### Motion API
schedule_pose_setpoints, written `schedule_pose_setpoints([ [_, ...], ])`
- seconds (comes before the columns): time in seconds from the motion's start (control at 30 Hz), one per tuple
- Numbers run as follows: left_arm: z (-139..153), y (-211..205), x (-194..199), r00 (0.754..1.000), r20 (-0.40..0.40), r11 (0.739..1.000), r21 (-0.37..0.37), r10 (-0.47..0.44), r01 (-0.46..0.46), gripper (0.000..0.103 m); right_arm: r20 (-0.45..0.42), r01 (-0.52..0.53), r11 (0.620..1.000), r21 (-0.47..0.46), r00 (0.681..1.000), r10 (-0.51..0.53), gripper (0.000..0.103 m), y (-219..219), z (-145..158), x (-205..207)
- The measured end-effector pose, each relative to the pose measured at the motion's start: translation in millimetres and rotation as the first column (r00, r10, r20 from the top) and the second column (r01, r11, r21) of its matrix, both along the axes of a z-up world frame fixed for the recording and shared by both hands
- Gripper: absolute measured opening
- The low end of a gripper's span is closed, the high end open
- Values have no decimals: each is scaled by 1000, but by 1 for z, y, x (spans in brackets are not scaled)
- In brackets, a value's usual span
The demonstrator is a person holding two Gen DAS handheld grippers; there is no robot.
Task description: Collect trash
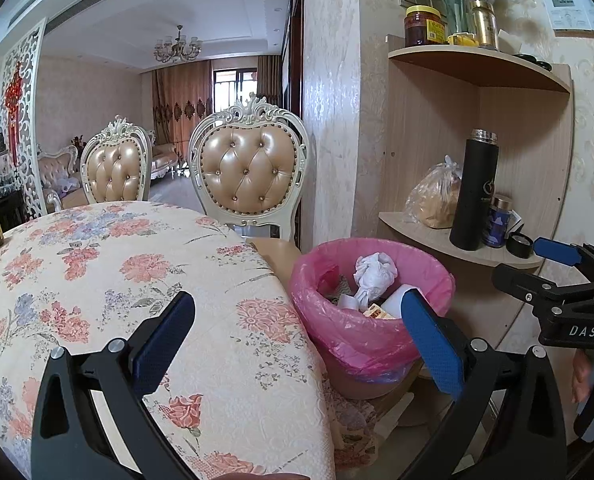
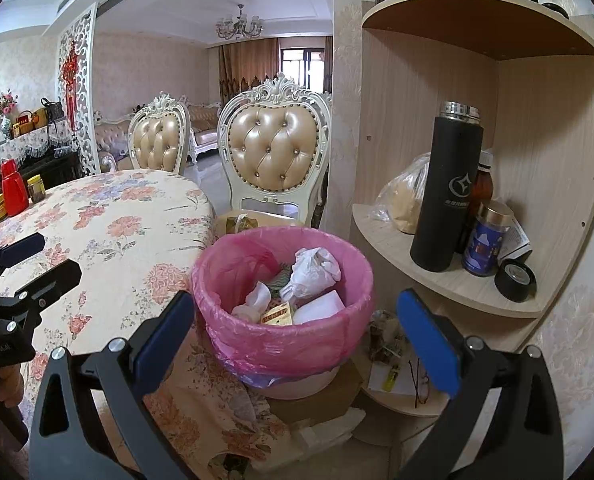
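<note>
A round bin lined with a pink bag (image 1: 361,332) (image 2: 233,264) stands beside the table and holds crumpled white paper (image 1: 375,272) (image 2: 315,270), a white cup and a yellow packet (image 2: 277,316). My left gripper (image 1: 297,328) is open with nothing between its blue pads, hanging over the table edge left of the bin. My right gripper (image 2: 297,324) is open and empty too, just above and in front of the bin. In the left wrist view the right gripper (image 1: 565,280) shows at the right edge. The left gripper (image 2: 21,264) appears at the left of the right wrist view.
A table with a floral cloth (image 1: 117,264) fills the left, with jars and a red bottle (image 2: 14,194) at its far side. Two padded chairs (image 1: 249,172) stand behind. A wooden corner shelf (image 2: 449,280) on the right carries a black flask (image 2: 445,196), a bagged item and small jars.
</note>
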State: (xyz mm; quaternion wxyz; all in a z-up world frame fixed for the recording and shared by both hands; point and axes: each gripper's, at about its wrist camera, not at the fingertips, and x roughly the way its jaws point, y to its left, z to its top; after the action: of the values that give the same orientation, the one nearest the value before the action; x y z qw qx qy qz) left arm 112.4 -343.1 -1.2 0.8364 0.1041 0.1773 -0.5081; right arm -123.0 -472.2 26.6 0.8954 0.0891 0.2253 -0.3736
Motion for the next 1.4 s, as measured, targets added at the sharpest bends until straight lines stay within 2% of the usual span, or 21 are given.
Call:
schedule_pose_setpoints([
  [0.67, 0, -3, -2, 1000, -8, 1000, -5, -27, 27, 97, -3, 12, 1000, 3, 1000, -12, 99, 0, -4, -1],
  [1.4, -13, -11, 4, 992, -95, 996, 1, -86, 87, 97, -16, 63, 998, 16, 998, -63, 99, -14, -8, -12],
])
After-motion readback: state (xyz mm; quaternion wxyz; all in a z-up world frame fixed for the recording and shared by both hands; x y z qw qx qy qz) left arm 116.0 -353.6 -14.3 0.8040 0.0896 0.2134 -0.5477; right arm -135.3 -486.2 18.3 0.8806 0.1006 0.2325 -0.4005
